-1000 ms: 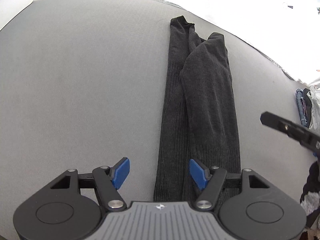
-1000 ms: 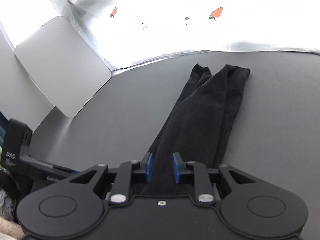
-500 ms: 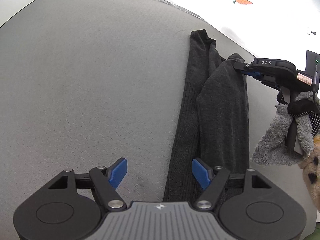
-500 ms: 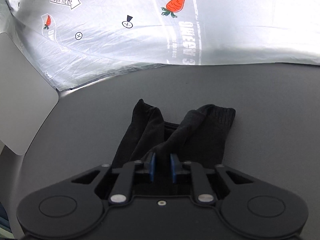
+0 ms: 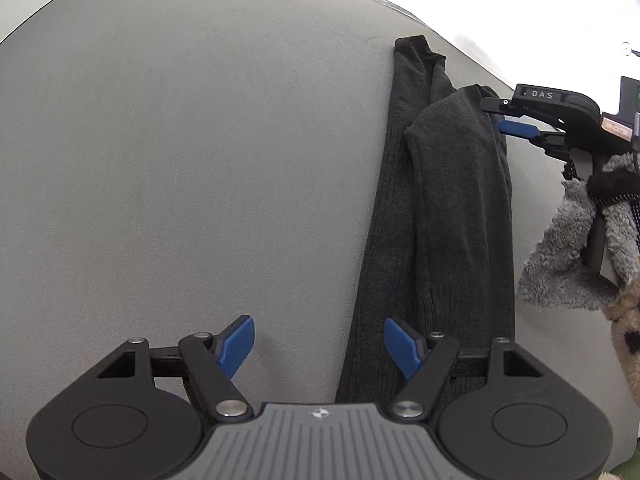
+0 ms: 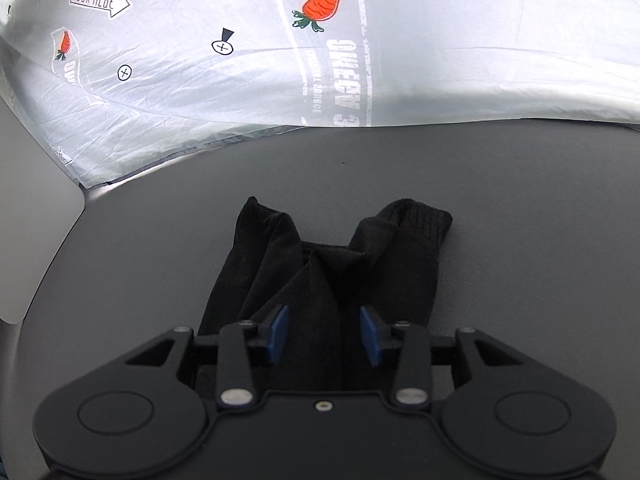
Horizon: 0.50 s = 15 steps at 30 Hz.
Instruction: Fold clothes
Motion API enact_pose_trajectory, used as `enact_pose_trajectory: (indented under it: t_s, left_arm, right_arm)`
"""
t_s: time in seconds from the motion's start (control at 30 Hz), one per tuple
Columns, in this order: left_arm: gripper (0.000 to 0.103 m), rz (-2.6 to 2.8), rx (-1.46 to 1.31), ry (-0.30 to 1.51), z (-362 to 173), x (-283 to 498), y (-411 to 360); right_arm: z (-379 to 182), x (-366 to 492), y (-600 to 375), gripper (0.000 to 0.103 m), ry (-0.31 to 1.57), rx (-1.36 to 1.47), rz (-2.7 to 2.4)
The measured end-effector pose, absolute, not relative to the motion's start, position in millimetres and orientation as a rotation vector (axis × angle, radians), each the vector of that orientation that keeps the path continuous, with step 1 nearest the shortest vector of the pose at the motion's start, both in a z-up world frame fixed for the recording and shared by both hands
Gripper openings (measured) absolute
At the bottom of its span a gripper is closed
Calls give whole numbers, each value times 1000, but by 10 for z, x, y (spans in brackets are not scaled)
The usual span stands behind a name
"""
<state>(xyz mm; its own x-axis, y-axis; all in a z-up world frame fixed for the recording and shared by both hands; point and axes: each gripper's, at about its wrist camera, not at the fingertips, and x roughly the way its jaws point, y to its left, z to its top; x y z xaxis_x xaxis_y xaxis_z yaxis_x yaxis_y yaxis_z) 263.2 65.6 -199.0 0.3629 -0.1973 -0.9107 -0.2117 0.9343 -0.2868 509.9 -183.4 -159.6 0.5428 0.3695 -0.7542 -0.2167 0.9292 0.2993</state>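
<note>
Grey bench [image 5: 180, 140] carries the dark garment [image 5: 448, 208], folded lengthwise; right hand-held gripper [image 6: 323, 334] has just released it, left hand-held gripper [image 5: 318, 346] gapes empty.

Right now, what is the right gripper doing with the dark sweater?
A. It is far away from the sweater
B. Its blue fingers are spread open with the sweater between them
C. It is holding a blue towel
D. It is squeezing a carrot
B. In the right wrist view the right gripper has its blue fingers spread apart, with a ridge of the dark sweater lying between them, not pinched.
</note>
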Motion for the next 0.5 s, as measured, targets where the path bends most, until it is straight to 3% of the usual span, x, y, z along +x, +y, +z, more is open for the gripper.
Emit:
enact_pose_trajectory:
  t_s: [0.27, 0.5]
  left_arm:
    - [72, -107, -336, 1255, -2043, 2321, 549]
    - [71, -213, -299, 1286, -2109, 2105, 439]
  right_arm:
    - [-1682, 3401, -1855, 47, 1086, 52, 399]
    - [-1754, 2465, -1811, 48, 1133, -4, 390]
